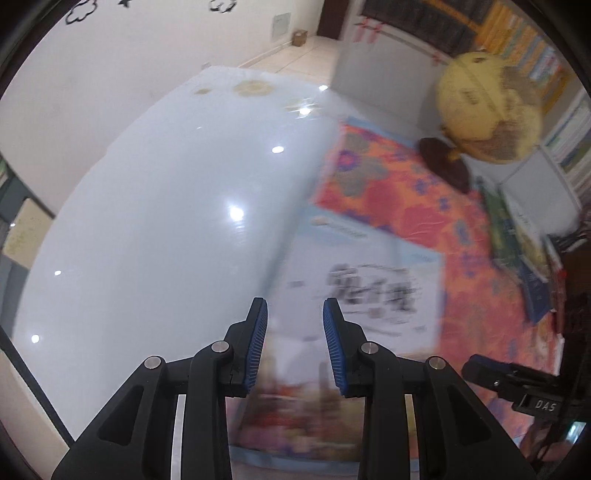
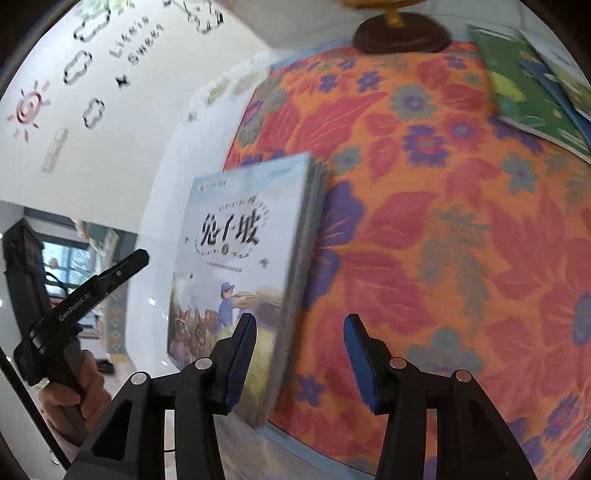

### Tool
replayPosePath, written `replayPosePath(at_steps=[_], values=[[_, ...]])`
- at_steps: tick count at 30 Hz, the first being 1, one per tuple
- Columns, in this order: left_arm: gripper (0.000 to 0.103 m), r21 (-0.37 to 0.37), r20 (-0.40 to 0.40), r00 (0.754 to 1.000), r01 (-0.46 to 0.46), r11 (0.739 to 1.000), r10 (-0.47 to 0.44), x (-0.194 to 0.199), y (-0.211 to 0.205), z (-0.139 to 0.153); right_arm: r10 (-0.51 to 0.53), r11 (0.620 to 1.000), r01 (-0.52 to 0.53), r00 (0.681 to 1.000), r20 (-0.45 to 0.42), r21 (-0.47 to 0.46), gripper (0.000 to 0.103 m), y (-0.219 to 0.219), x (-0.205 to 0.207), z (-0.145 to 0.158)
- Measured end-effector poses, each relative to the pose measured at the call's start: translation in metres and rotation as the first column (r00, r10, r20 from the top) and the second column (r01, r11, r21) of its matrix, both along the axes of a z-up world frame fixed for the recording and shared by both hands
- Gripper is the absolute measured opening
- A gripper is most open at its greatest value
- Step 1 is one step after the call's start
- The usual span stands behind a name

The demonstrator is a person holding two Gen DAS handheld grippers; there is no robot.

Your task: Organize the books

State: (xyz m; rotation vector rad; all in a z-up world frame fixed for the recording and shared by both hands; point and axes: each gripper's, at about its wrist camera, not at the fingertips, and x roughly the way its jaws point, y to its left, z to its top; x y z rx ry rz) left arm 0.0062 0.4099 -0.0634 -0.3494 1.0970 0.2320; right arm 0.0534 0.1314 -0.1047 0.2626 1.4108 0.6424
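Book (image 2: 236, 266) titled "兔子坡"; left tool (image 2: 107, 277) marked "GenRobot.AI".

Both wrist cameras look steeply down along their own fingers, close over the table. The left view takes in the glossy tabletop (image 1: 155, 229), the right the floral cloth (image 2: 443, 221). Both share the pale-blue book (image 1: 369, 280) (image 2: 236, 258) and globe base (image 1: 443, 162) (image 2: 400, 35).

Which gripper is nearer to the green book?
Right. The right gripper hangs over the floral cloth that the green book lies on; the left gripper is further away, beyond the light-blue book.
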Motion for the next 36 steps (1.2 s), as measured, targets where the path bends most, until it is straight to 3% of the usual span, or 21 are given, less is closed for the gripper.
replayPosePath(at_steps=[5,11,17,20,24,30,36], values=[[0.029,-0.045,0.027,0.991,0.136,0.990,-0.135,0.034,-0.076,0.003,-0.163,0.976,0.156,0.986,0.034,0.153,0.048,-0.108,0.010,0.020],[0.032,-0.111,0.046,0.953,0.303,0.946,-0.300,0.090,-0.193,-0.004,-0.373,0.925,0.356,0.915,0.152,0.129,0.049,-0.247,0.012,0.047],[0.032,-0.242,0.057,0.913,0.404,0.882,-0.403,0.133,-0.295,-0.033,-0.408,0.910,0.410,0.866,0.287,0.058,0.054,-0.335,0.035,0.061],[0.032,-0.280,0.033,0.908,0.410,0.868,-0.418,0.147,-0.329,-0.052,-0.384,0.916,0.402,0.874,0.299,0.001,0.054,-0.359,0.063,0.056],[0.032,-0.281,0.001,0.914,0.389,0.877,-0.405,0.154,-0.356,-0.069,-0.349,0.935,0.353,0.889,0.297,0.043,0.054,-0.365,0.102,0.048],[0.032,-0.312,-0.039,0.941,0.309,0.898,-0.337,0.170,-0.363,-0.083,-0.274,0.941,0.316,0.923,0.270,-0.124,0.054,-0.343,0.145,0.000],[0.032,-0.280,-0.070,0.924,0.344,0.896,-0.376,0.175,-0.376,-0.079,-0.187,0.941,0.253,0.942,0.279,-0.225,0.059,-0.322,0.156,-0.014]])
